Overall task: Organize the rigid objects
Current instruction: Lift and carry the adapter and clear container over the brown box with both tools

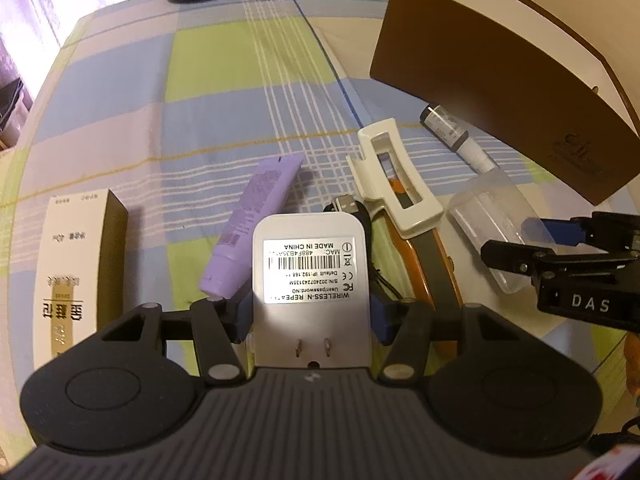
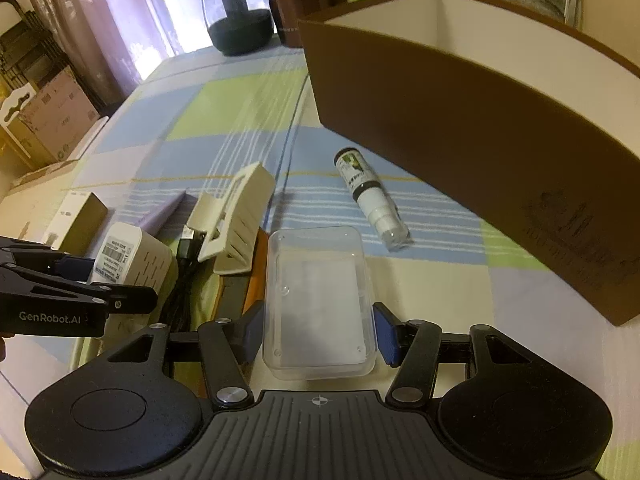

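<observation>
My left gripper (image 1: 310,312) is shut on a white wireless repeater plug (image 1: 310,268), label side up; it also shows in the right wrist view (image 2: 128,258). My right gripper (image 2: 318,330) has its blue pads on both sides of a clear plastic box (image 2: 318,300); whether they press it is unclear. That box also shows in the left wrist view (image 1: 494,216). A brown open box (image 2: 480,120) stands at the far right. A cream hair claw (image 1: 394,184), a purple tube (image 1: 252,224) and a small spray bottle (image 2: 370,196) lie on the checked cloth.
A tan carton (image 1: 76,264) lies at the left. A black USB cable (image 2: 188,248) and an orange-and-grey strap (image 1: 430,264) lie under the hair claw. A dark glass humidifier (image 2: 238,20) and a brown cylinder (image 2: 288,4) stand at the far edge.
</observation>
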Motion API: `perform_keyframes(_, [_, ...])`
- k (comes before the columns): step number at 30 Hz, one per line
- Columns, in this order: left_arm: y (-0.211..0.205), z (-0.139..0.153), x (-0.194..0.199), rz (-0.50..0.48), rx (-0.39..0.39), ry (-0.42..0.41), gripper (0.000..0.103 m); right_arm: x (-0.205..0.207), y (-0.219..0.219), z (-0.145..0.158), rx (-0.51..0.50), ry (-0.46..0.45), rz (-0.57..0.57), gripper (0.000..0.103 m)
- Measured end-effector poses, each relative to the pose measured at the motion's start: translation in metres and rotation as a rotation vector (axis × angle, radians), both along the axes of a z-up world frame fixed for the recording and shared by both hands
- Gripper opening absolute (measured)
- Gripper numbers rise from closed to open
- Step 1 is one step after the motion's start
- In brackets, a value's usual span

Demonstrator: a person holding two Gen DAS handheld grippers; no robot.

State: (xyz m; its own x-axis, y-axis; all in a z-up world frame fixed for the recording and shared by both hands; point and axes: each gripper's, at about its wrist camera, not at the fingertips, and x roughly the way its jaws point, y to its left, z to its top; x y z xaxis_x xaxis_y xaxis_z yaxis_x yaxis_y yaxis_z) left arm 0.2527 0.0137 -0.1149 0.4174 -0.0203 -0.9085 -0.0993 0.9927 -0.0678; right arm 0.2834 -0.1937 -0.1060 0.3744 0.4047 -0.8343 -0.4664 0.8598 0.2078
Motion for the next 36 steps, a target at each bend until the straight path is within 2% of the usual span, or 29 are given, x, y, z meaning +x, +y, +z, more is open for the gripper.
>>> perform_keyframes(23, [-0.013, 0.052, -0.007, -0.049, 0.046, -0.139, 0.052, -0.009, -0.031, 0.042, 0.041, -0.087, -0.058, 0.053])
perform_keyframes(36, [-0.047, 0.086, 0.026, -0.166, 0.053, -0.234, 0.052, 0.004, -0.056, 0.079, 0.076, -0.173, -0.108, 0.053])
